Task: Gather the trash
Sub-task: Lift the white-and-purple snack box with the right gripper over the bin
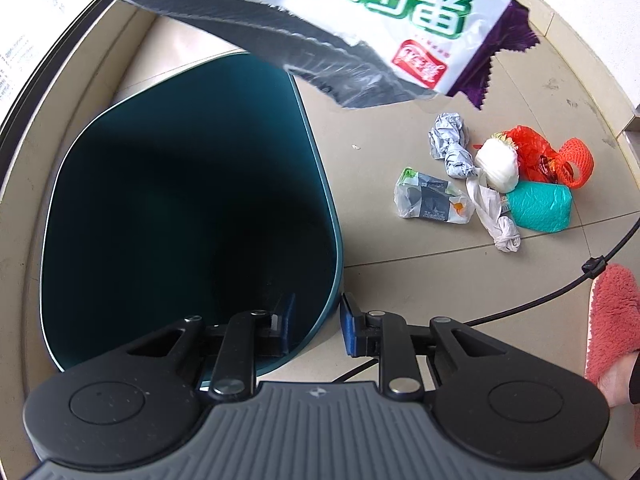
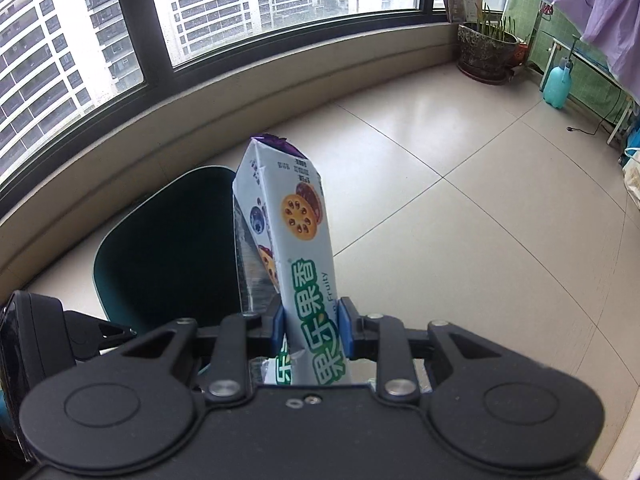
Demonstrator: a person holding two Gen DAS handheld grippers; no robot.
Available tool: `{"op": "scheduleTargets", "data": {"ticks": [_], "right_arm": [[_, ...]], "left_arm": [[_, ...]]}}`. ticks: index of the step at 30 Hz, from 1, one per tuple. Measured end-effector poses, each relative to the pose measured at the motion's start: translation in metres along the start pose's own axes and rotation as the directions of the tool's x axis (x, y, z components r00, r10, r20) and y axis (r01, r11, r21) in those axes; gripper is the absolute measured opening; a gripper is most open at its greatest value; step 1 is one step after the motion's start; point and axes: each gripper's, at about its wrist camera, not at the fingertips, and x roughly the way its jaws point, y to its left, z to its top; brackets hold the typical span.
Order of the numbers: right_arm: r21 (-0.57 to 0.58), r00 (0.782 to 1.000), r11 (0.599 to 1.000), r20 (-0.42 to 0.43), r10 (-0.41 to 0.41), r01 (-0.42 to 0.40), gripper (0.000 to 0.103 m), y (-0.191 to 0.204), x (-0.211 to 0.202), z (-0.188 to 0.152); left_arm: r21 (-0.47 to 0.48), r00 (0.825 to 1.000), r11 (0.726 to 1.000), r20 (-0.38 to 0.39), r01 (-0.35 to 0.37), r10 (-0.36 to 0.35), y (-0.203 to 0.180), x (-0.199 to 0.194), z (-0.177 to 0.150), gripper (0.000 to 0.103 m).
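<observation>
Mid-task, early by the look of it; teal bin interior dark, nothing visible inside (bottom too shadowed to rule out contents).

Right gripper clenched on a snack wrapper; blue pads pressing both sides of its lower end, wrapper sticking up and away from the fingers, open torn end silver inside. From the left wrist view same wrapper hanging above the bin's far rim, not yet over the middle of the mouth; not released.

Left gripper straddling the bin's near rim, one blue finger inside, one outside; narrow gap, whether the pads actually pinch the wall cannot tell (looks like steadying the bin, judgement only).

Still on the tiled floor, right of the bin, a tight pile: crumpled grey foil wrapper; clear packet with grey print; white foam fruit net; red plastic bag; orange mesh sleeve; teal plastic wad; twisted white bag. So roughly seven pieces left, one in hand.

Writing: wrapper carries large green Chinese characters reading 果乐果香, small "Fruity" alongside, fruit-filled biscuit pictures, purple serrated seal, red badge (illegible); clear packet shows "Health"; other print too small.
</observation>
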Motion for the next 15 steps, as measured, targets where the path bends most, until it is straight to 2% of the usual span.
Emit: {"op": "scheduleTargets", "data": {"ticks": [4, 8, 13, 15], "right_arm": [[-0.018, 1.0, 1.0, 0.002, 0.011, -0.011, 0.025, 0.026, 0.028, 0.022], [-0.006, 1.0, 1.0, 0.0, 0.019, -0.019, 0.025, 0.038, 0.053, 0.036], [0.022, 0.999, 1.0, -0.042, 0.022, -0.021, 0.025, 0.054, 0.081, 0.032], [0.017, 0.998, 1.0, -0.068, 0.011, -0.01, 0.025, 0.061, 0.093, 0.027]], "left_arm": [[0.015, 0.999, 1.0, 0.04, 0.01, -0.011, 0.003, -0.02, -0.001, 0.02], [0.01, 0.998, 0.999, 0.048, 0.039, -0.039, 0.015, -0.039, -0.004, 0.02], [-0.022, 0.997, 0.998, 0.04, 0.067, -0.066, 0.034, -0.056, -0.013, 0.02], [-0.033, 0.997, 0.998, 0.058, 0.047, -0.045, 0.041, -0.063, -0.017, 0.02]]}}
